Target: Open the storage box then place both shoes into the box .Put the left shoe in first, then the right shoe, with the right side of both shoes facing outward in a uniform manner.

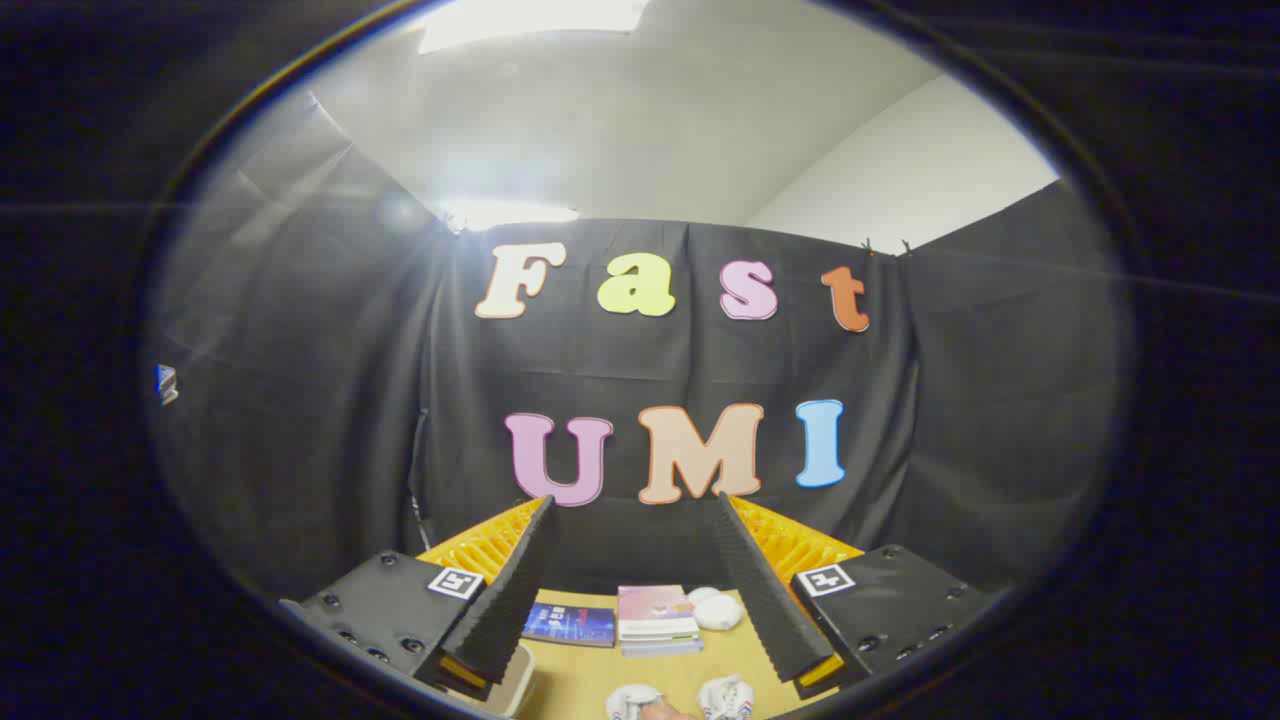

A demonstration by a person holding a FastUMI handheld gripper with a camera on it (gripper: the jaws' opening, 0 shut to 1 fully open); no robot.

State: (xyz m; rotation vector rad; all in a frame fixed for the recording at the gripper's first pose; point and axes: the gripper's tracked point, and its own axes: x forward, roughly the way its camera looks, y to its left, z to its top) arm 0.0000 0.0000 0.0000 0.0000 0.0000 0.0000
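**Presently: booth contents, gripper raised**

Black cloth wall (950, 400), behind all. Light wooden table (580, 675), the landmark, low between the fingers. Gripper (634, 560): fingers spread wide, holding nothing, above the table. On the table: stack of pink-covered books (656, 618) at centre; dark blue book (570, 625) beside it; white rounded object (718, 610) on the far side; two white shoes (680, 700), partly visible at its near edge.

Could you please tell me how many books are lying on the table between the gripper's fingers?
2: a dark blue book beside the left finger, and a pink-covered book right of it. The gripper is open.
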